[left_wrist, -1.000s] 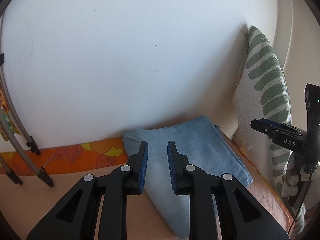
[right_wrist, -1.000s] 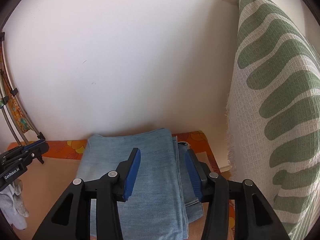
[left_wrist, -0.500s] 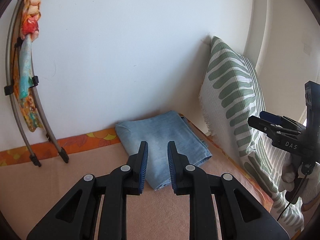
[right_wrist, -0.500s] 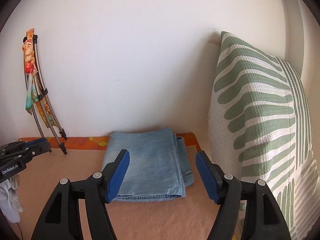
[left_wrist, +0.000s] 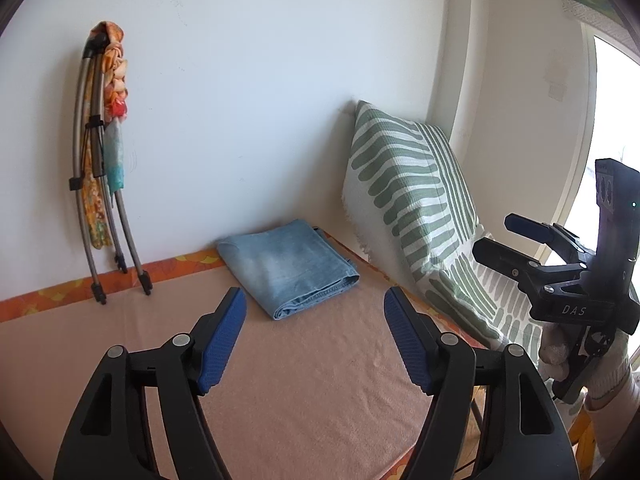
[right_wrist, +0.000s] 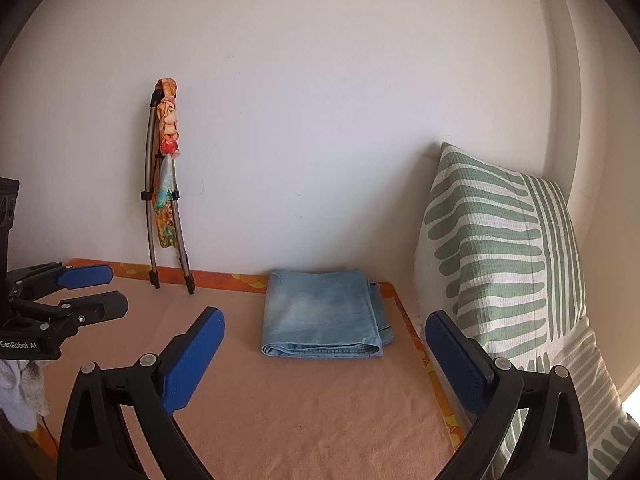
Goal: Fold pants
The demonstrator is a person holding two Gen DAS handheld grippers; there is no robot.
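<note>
1. The pants (right_wrist: 322, 312), light blue denim, lie folded into a compact rectangle on the bed (right_wrist: 304, 408), at its far edge against the wall and near the far right corner, just beside the green-striped pillow (right_wrist: 500, 264). Stowed there, they seem set out of the way as a finished bundle.
2. The fold faces the near edge; the layers look even, so the folding appears done.
3. The left gripper (left_wrist: 314, 336) hovers above the peach cover with its jaws wide apart, holding and touching nothing, well apart from the pants.
4. The right gripper (right_wrist: 324, 364) also has its jaws spread wide and empty, clear of the denim.
5. Bent metal poles (right_wrist: 168, 216) wrapped in patterned cloth lean on the wall at the far edge, left of the pants.
</note>
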